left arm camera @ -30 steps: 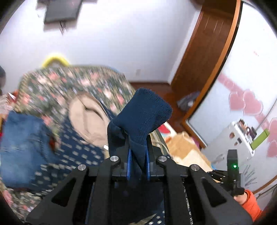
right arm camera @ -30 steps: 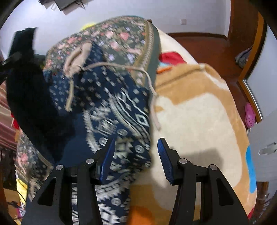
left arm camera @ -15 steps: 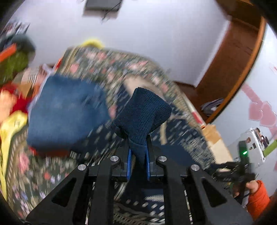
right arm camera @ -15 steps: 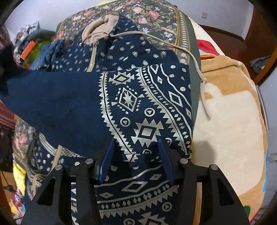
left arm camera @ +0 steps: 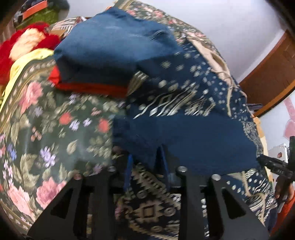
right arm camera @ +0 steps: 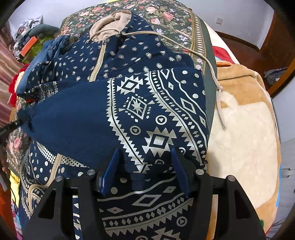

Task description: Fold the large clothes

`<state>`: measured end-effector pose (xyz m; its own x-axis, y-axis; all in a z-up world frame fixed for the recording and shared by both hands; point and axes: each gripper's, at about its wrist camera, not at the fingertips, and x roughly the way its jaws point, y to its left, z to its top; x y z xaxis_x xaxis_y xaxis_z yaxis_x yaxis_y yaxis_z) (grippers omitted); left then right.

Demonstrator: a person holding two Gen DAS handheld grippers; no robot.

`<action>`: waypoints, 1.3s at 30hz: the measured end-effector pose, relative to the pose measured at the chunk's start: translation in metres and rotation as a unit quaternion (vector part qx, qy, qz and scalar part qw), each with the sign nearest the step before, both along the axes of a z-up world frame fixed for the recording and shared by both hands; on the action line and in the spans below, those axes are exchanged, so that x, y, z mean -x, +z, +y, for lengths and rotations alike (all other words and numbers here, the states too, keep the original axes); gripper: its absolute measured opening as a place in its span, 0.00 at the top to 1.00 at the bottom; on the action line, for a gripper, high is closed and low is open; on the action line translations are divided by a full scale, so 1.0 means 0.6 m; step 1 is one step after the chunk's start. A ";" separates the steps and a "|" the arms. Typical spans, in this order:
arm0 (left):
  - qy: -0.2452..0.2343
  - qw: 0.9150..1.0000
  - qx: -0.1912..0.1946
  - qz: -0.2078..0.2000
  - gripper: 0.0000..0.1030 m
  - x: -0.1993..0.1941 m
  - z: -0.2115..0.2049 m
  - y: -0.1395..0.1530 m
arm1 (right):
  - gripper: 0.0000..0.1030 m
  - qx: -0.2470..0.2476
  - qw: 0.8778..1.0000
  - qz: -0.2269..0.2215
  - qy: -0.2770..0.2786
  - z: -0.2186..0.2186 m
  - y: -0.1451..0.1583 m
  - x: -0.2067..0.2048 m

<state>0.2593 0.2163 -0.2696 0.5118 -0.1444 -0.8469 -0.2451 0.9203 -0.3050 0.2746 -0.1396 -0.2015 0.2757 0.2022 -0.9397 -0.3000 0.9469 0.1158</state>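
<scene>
Both claws sit low over the hoodie (right arm camera: pixel 147 103), left claw (left arm camera: pixel 145 166) and right claw (right arm camera: pixel 145 166) released.

Dark floral bedspread (right arm camera: pixel 171 16) spread across the bed, pink and red roses on green, patterned border along its right edge. Just beside that border, a tan and cream plush blanket (right arm camera: pixel 243 129) covering the right side of the bed. Folded blue jeans (left arm camera: pixel 114 46) lying on the floral bedspread at the left, over something red (left arm camera: pixel 88 87) showing beneath their lower edge. Beyond the jeans, a red and cream fluffy item (left arm camera: pixel 24 43) next to yellow fabric (left arm camera: pixel 25 62). Heap of assorted clutter (right arm camera: pixel 31 35) at the far left. White wall (left arm camera: pixel 230 24) behind, brown wooden door frame (left arm camera: pixel 271 77) at the right.
</scene>
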 end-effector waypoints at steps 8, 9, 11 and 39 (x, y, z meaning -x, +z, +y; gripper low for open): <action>0.026 0.997 -0.072 0.034 0.65 0.041 0.039 -0.007 | 0.43 0.000 1.000 0.003 0.003 -0.001 0.000 0.000; 0.024 0.996 -0.079 0.036 0.65 0.044 0.042 -0.003 | 0.43 0.001 1.000 0.006 0.005 0.000 0.001 -0.002; 0.017 0.995 -0.087 0.033 0.65 0.046 0.043 0.013 | 0.43 0.002 1.000 0.013 0.006 -0.002 0.006 -0.005; -0.126 0.981 -0.098 -0.111 0.30 -0.323 -0.191 0.196 | 0.29 -0.055 0.986 -0.151 -0.043 0.037 0.143 -0.230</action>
<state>0.4532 0.1020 -0.1523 0.6549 -0.1358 -0.7434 0.0508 0.9894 -0.1360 0.4126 -0.1175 -0.1157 0.5602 0.2619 -0.7858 -0.2561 0.9570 0.1364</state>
